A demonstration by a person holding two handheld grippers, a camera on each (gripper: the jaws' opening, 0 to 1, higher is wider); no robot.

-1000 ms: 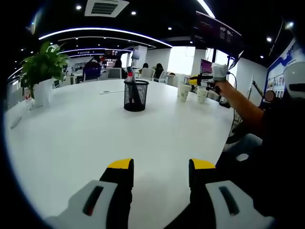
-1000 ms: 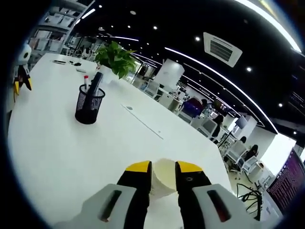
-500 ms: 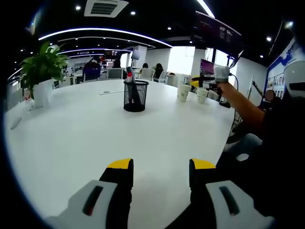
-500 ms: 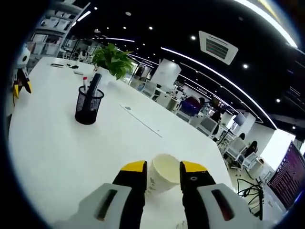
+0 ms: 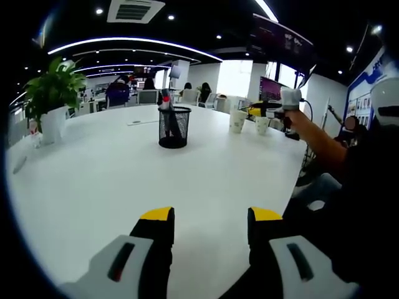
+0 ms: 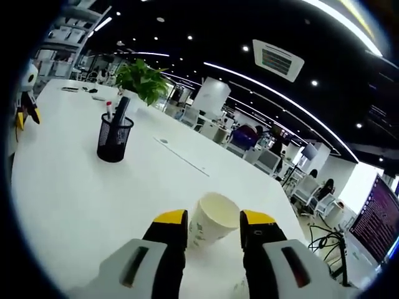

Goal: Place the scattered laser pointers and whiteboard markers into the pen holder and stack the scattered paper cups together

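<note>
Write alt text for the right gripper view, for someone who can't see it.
The right gripper, its yellow-tipped fingers open, frames an upright paper cup on a white table. Farther off stand a black mesh pen holder with markers inside and a potted plant, in an open office.

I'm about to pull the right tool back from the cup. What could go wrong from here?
The right tool is open, but its jaws flank the paper cup closely; a sideways drift could tip it. A second cup stands unstacked near it. The pen holder sits far enough away to be safe.
</note>
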